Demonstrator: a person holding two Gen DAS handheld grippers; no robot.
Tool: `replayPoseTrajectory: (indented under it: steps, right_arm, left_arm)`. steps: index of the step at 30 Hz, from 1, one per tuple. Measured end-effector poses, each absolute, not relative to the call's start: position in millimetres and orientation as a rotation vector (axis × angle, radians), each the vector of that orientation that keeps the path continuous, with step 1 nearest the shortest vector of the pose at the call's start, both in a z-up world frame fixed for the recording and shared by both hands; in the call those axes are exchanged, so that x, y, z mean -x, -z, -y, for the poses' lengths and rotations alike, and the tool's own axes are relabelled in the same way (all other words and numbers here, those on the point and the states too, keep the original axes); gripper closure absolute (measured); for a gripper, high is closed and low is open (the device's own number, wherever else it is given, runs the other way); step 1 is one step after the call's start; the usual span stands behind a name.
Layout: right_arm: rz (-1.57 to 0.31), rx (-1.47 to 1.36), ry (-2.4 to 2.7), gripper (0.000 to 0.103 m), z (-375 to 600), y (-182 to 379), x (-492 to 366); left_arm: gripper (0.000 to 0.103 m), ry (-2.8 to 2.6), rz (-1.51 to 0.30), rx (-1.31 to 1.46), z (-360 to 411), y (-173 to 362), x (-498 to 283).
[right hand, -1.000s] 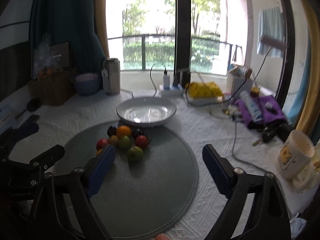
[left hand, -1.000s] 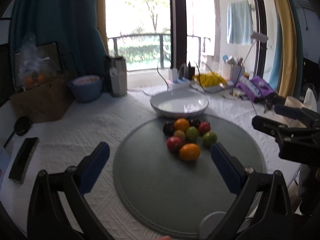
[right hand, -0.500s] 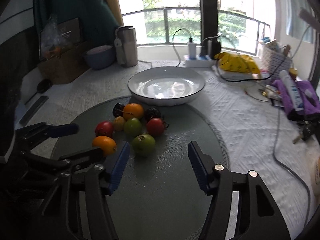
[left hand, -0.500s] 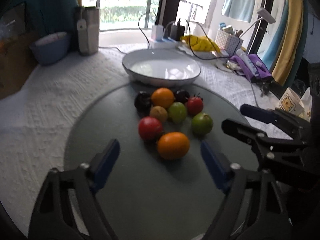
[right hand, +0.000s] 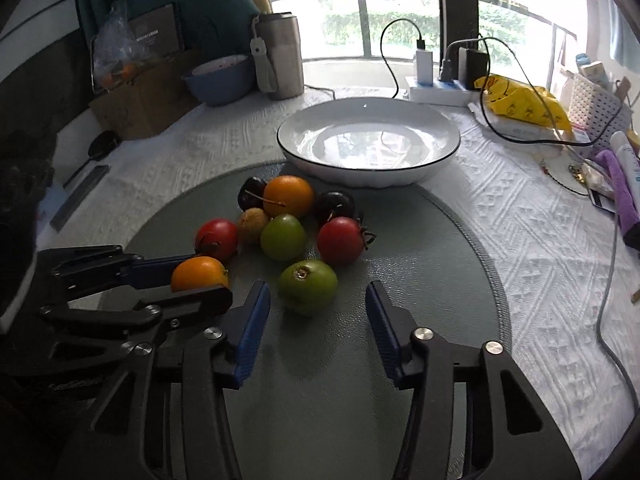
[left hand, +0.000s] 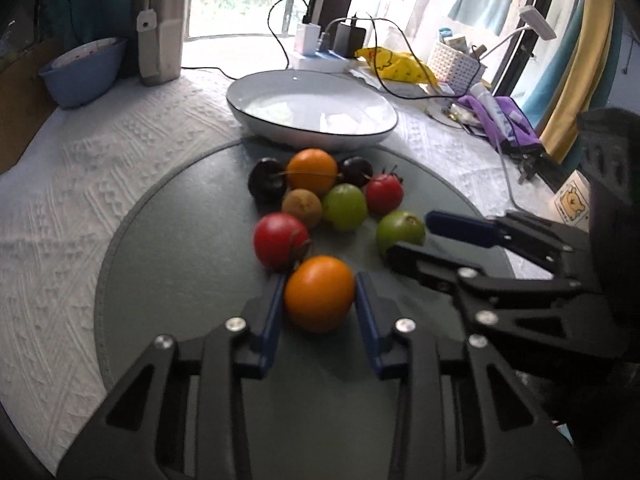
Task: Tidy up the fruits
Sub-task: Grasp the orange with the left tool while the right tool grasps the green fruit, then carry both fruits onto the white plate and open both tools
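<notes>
A cluster of fruit is seen on a round grey mat (left hand: 168, 264) laid over a white patterned tablecloth (left hand: 80, 184), with a white bowl (right hand: 368, 140) standing empty just behind the cluster.

The nearest orange (left hand: 319, 293) is bracketed by the blue pads of the left gripper (left hand: 320, 312). Its jaws have just been closing, and the pads are seen pressed against the orange's two sides, or so near that no gap can be made out (the fruit is slightly blurred). In the right wrist view the same orange (right hand: 199, 274) is partly hidden behind the left gripper's fingers.

The right gripper (right hand: 318, 320) is held over the mat with a green fruit (right hand: 308, 287) in front of it, between the lines of its two pads. Its jaws have also just been closing, yet clear space is left on both sides of the fruit and nothing is pinched.

Behind these, a red tomato (right hand: 216, 239), a small brown fruit (right hand: 253, 220), a second green fruit (right hand: 283, 237), a stemmed red tomato (right hand: 341, 240), a second orange (right hand: 288, 196) and two dark cherries (right hand: 335, 206) are packed together, touching one another.

Further back, a steel tumbler (right hand: 280, 56) and a blue bowl (right hand: 218, 80) are seen near the window.
</notes>
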State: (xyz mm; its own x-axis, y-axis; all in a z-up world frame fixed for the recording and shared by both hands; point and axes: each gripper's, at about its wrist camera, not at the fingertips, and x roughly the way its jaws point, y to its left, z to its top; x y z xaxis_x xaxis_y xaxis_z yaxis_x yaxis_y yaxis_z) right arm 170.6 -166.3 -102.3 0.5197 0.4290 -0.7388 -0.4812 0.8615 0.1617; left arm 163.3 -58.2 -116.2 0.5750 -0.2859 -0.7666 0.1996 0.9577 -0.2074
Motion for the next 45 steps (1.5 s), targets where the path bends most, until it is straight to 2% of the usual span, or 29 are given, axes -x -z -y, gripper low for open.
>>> replayPoseTrajectory:
  steps: [4,15,24,36,45]
  right_arm:
    - [-0.872,0.08,-0.558,0.069,161,104,-170]
    - [-0.815,0.079,-0.539,0.069,169,89,-152]
    - [-0.723,0.101,-0.497,0.069,181,62,-151]
    - [-0.609,0.103,-0.456,0.069,186,31,-211]
    - [-0.693,0.051,-0.442,0.069,177,39,-276]
  left_arm:
    - [0.068,0.288,-0.915,0.116,55,115,-160]
    - [0.068,0.294,-0.87,0.112,50,101,-139]
    - [0.068,0.3,-0.762,0.071,42,69,-139]
    - [0.068,0.304,-0.632,0.009,32,32,-211]
    - [0.068,0.338,-0.662,0.005,34,47,-283]
